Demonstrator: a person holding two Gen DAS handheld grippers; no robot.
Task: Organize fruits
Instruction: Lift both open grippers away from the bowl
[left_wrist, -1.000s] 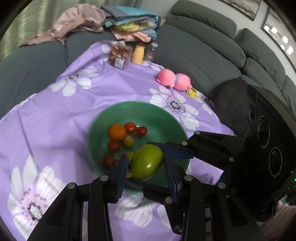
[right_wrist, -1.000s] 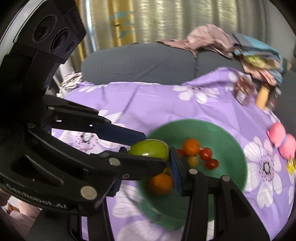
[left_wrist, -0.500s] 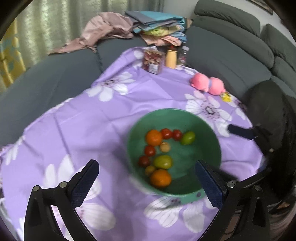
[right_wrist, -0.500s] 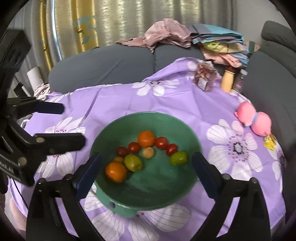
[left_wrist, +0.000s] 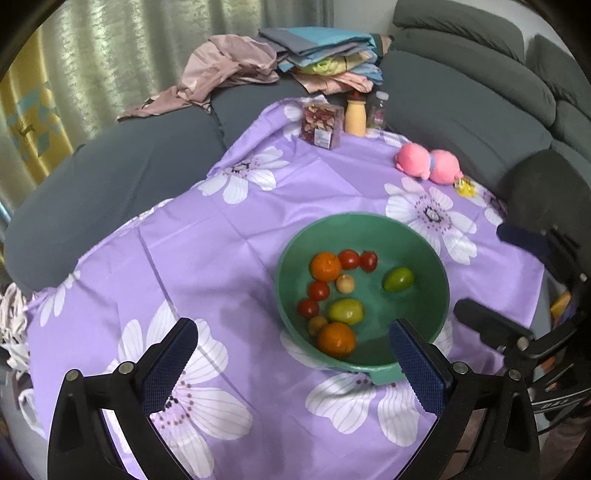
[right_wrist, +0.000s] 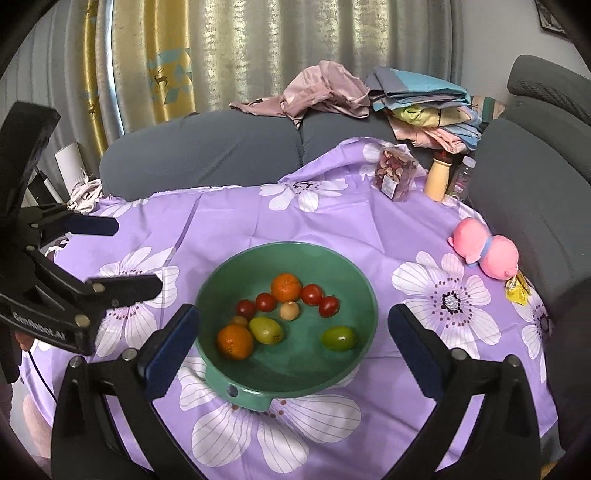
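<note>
We see left hand-held gripper (left_wrist: 291, 365) spread wide, empty, lower frame; right hand-held gripper (right_wrist: 293, 349) likewise spread, nothing between pads. Risk, our judgement: low pads sit near green bowl (right_wrist: 354, 273) rim at frame centre; careless sweep could tip it, rolling fruit onto purple cloth (right_wrist: 229, 218). We count in bowl, left to right: two oranges (right_wrist: 235, 341), four red tomatoes (right_wrist: 266, 301), two green fruits (right_wrist: 266, 329), two small tan fruits (right_wrist: 289, 310).
</note>
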